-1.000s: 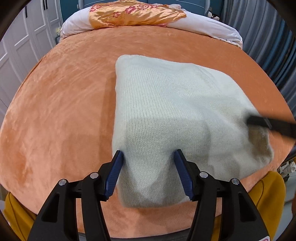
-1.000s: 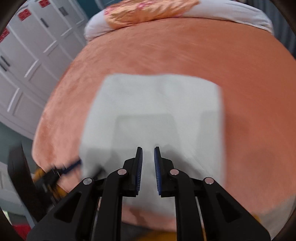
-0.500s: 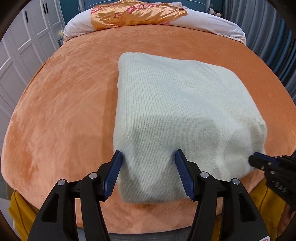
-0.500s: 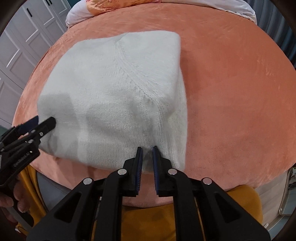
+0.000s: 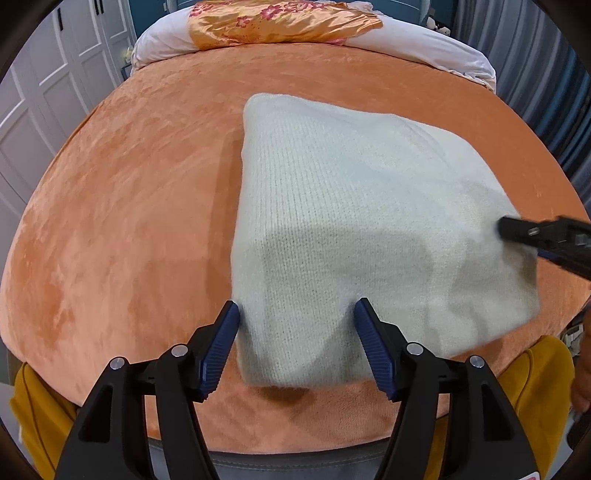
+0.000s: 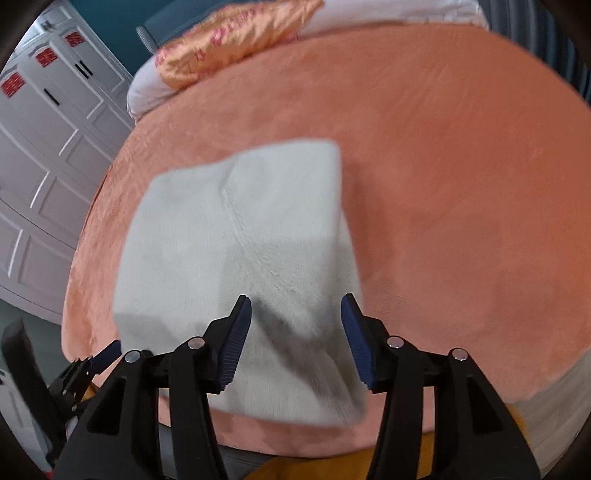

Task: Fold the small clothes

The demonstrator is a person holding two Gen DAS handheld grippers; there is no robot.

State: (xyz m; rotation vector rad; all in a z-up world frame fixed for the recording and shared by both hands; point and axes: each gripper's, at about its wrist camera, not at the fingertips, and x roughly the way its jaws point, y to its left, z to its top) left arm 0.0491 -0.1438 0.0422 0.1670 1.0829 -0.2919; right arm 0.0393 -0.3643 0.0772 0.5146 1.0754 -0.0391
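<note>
A folded cream knit garment (image 5: 354, 229) lies flat on the orange bed cover (image 5: 122, 221), near the front edge. My left gripper (image 5: 295, 321) is open, its jaws astride the garment's near left corner, just above it. My right gripper (image 6: 295, 314) is open over the garment's (image 6: 236, 229) near right part and holds nothing. The right gripper's tip (image 5: 532, 232) shows at the garment's right edge in the left wrist view. The left gripper (image 6: 99, 358) shows at the lower left in the right wrist view.
A white pillow with an orange flowered cloth (image 5: 280, 22) lies at the far end of the bed. White cupboards (image 6: 40, 147) stand to the left. Grey curtains (image 5: 554, 74) hang to the right. Yellow-clad legs (image 5: 535, 376) are at the bed's near edge.
My right gripper has opened from shut and moved over the garment's near right part. My left gripper stays open at the near left corner. The garment lies as before.
</note>
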